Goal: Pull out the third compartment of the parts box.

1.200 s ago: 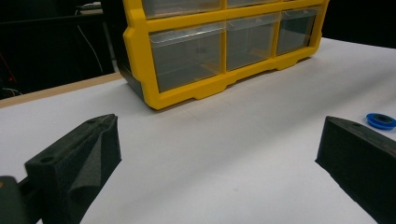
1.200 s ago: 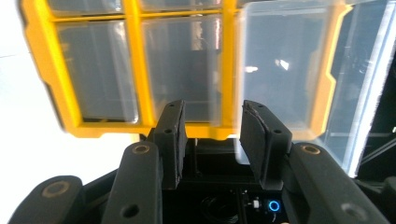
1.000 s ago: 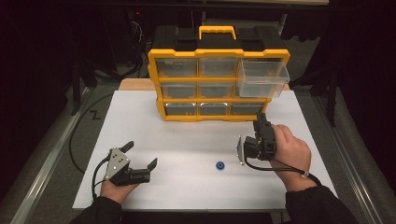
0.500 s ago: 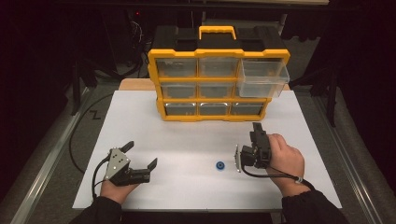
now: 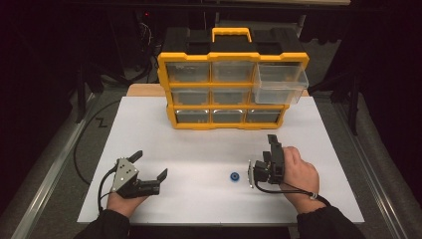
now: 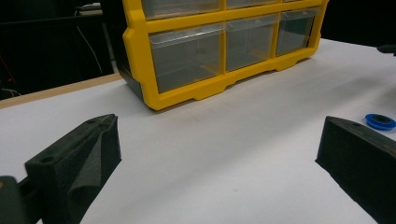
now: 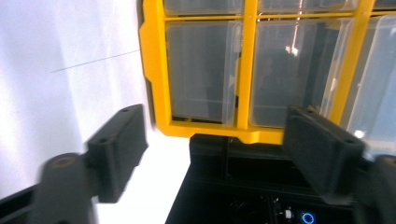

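One yellow drawer cabinet (image 5: 233, 79), nine clear drawers, one blue ring (image 5: 234, 177), two grippers

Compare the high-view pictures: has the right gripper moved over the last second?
Yes. The right gripper has drawn back from the yellow drawer cabinet toward the person's edge of the table, and now sits just right of the small blue ring.

Yellow organizer (image 5: 232, 107) with a black top and yellow handle (image 5: 231, 34) sits at the back of the white table (image 5: 199, 144). Clear drawers throughout, top right drawer (image 5: 279, 83) pulled out. Dark cables off the left edge.
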